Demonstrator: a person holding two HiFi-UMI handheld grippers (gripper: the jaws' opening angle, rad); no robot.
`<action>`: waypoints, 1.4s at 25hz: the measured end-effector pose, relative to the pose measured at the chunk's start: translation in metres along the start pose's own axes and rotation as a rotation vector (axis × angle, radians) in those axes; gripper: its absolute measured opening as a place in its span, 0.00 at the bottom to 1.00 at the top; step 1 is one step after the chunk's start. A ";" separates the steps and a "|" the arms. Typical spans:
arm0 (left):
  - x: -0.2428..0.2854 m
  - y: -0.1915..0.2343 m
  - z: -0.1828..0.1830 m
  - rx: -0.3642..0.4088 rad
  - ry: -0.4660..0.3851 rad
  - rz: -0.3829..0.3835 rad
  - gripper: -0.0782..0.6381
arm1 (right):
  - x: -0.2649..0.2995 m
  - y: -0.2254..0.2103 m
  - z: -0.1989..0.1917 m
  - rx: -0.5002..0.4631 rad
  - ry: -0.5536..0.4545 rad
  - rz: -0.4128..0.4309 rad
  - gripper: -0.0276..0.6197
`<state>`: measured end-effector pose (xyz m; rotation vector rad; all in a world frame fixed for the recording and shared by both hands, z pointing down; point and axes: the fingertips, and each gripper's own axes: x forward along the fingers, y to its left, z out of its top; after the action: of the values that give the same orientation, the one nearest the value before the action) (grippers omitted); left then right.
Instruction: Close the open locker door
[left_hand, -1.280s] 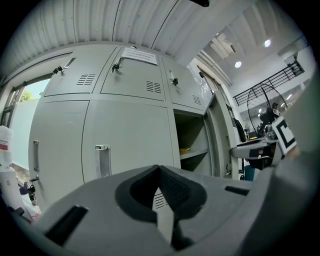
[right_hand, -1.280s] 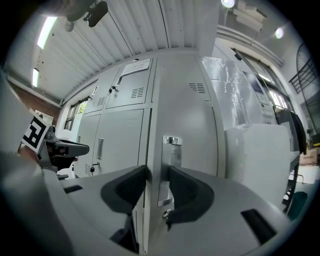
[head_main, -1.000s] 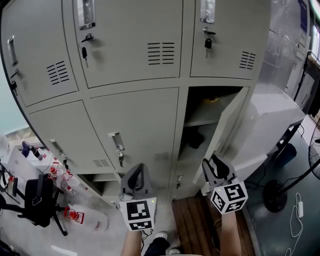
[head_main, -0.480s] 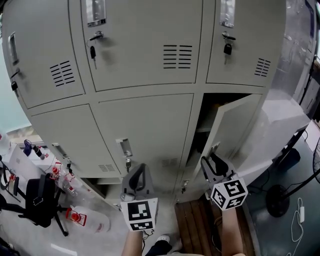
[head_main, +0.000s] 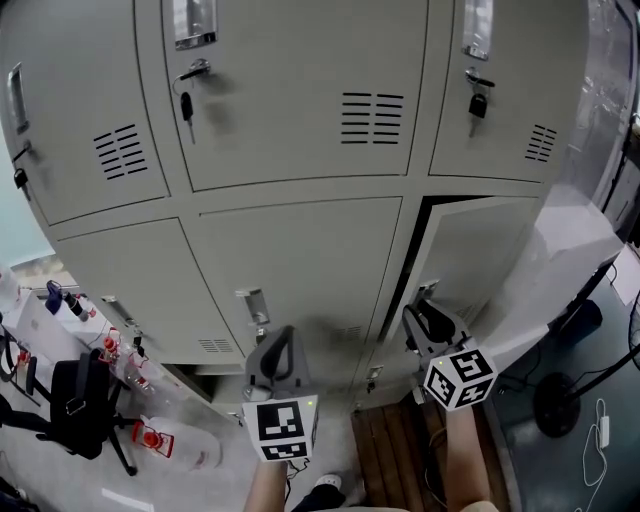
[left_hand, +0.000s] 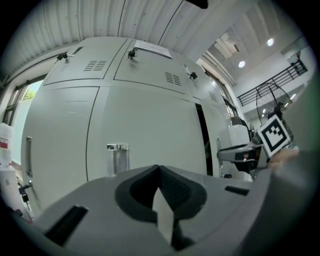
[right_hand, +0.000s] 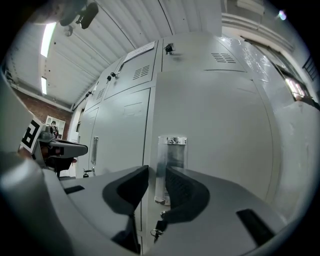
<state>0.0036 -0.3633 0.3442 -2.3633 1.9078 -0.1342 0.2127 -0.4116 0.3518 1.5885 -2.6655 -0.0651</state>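
Lower right locker door (head_main: 485, 250) ajar by a thin dark slit (head_main: 414, 255) down its left, free edge and across the top; hinged on the right, long side upright. Right gripper (head_main: 422, 316) pointing level at the lower left part of that door, just under its handle (right_hand: 172, 150); hard to say whether the tips actually touch the metal. Has just been closing its jaws, with a narrow gap left between them and nothing pinched: only the handle plate showing through the gap, farther on, with keys (right_hand: 159, 231) hanging beneath. Left gripper (head_main: 283, 338) pressed together and empty, parked before the neighbouring closed door (head_main: 300, 260), off to the left of the slit and apart from the free edge. Nearer by far, then: the right. Probably the last bit of the push, with the door lying straight ahead of the right gripper and the remaining swing going away from the person, into the frame. Best pressed near the free edge, far from the hinge. Some risk of the latch not catching and the door springing back open.
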 end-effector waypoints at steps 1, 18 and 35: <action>0.002 0.001 0.000 -0.001 -0.001 0.000 0.11 | 0.003 -0.001 0.000 0.000 0.000 0.002 0.23; 0.014 0.010 0.000 -0.007 -0.003 0.013 0.11 | 0.034 -0.014 0.001 0.014 -0.010 -0.016 0.17; 0.005 0.013 -0.001 -0.016 0.002 0.037 0.11 | 0.012 -0.019 0.000 0.028 -0.041 -0.074 0.20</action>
<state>-0.0079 -0.3712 0.3433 -2.3372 1.9598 -0.1180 0.2238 -0.4313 0.3508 1.7128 -2.6482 -0.0634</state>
